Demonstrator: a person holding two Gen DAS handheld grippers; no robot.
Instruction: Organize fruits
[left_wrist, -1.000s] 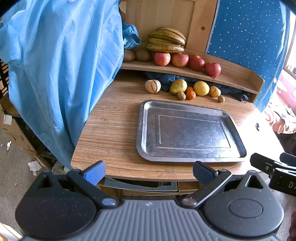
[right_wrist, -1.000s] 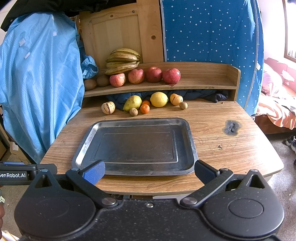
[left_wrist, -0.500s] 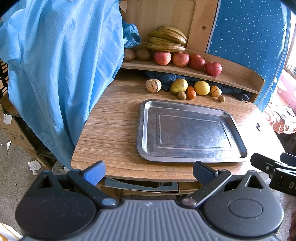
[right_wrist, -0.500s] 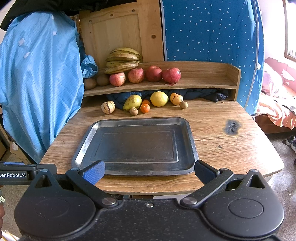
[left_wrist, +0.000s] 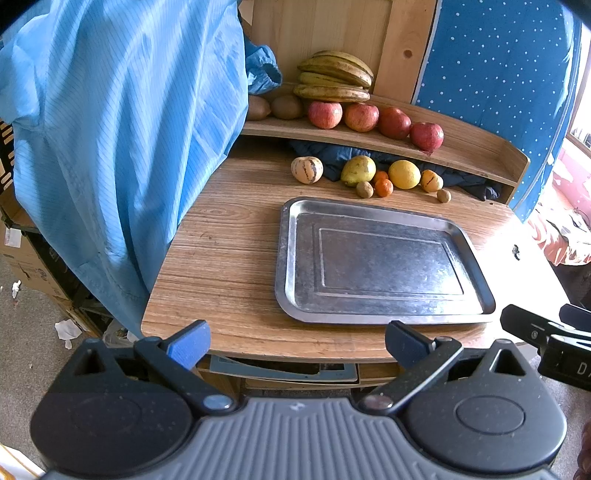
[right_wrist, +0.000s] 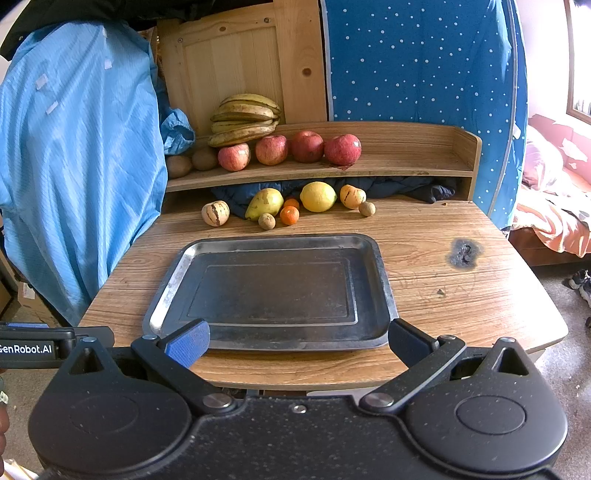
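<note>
Left gripper (left_wrist: 297, 341): jaws spread wide, nothing between them, held off the near edge of the table at 6 o'clock.
Right gripper (right_wrist: 298, 341): jaws spread just as wide, holding nothing, also at 6 o'clock, its tips over the near rim of the tray.
Table (right_wrist: 461, 306): wooden top with a dark burn mark (right_wrist: 463, 253) at 3 o'clock of the tray.
Tray (right_wrist: 386, 291): metal, rectangular, flat on the middle of the table, with nothing on it.
Loose fruit: a row on the table at 12 o'clock of the tray, in front of the shelf.
Striped melon (right_wrist: 215, 213): far left of that row, a little apart from the rest.
Pear (right_wrist: 264, 203): right of the melon, with a small brown fruit (right_wrist: 266, 221) just in front.
Oranges (right_wrist: 289, 215): two small ones, between pear and lemon.
Lemon (right_wrist: 318, 196): middle of the row, at 12 o'clock.
Small striped fruit (right_wrist: 352, 196): right of the lemon, another small brown fruit (right_wrist: 366, 209) beside it.
Shelf (right_wrist: 406, 166): low wooden ledge along the back of the table.
Apples (right_wrist: 271, 149): four red ones in a line on the shelf.
Bananas (right_wrist: 245, 118): a bunch behind the apples, at 11 o'clock.
Kiwis (right_wrist: 192, 162): two brown ones at the left end of the shelf.
Blue cloth (left_wrist: 122, 129): hangs at 9 o'clock of the table.
Dark cloth (right_wrist: 406, 186): bunched under the shelf.
</note>
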